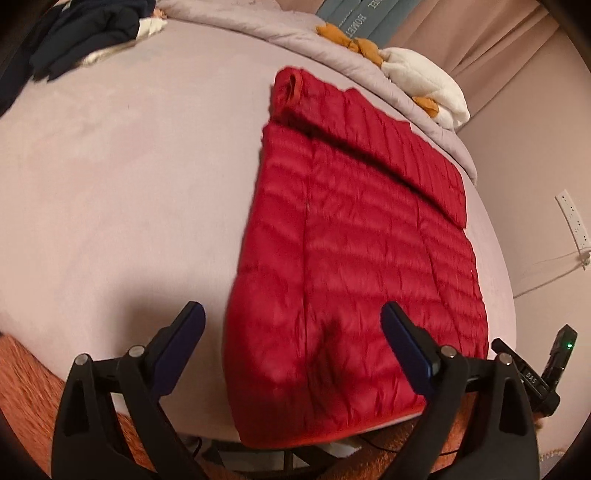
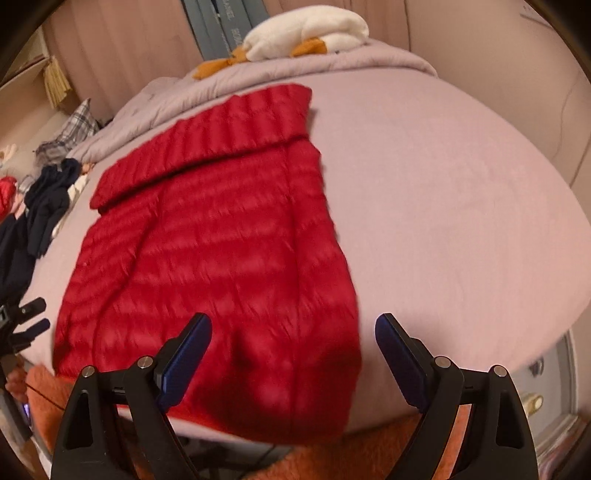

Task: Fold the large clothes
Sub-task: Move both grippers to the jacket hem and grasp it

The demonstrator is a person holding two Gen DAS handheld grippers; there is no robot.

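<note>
A red quilted down jacket (image 1: 354, 251) lies flat on the pale pink bed (image 1: 122, 192), its near hem hanging over the bed's front edge. A sleeve is folded across its far end. My left gripper (image 1: 291, 314) is open and empty, held above the jacket's near left corner. The jacket also shows in the right wrist view (image 2: 218, 251). My right gripper (image 2: 293, 325) is open and empty above the jacket's near right corner. The right gripper's body shows at the lower right of the left wrist view (image 1: 532, 373).
A white and orange plush toy (image 1: 424, 79) lies on the grey duvet (image 1: 332, 48) at the bed's far end. Dark clothes (image 1: 85, 33) are piled at the far left. An orange rug (image 1: 22, 380) covers the floor below. A wall with a socket strip (image 1: 572, 218) is at right.
</note>
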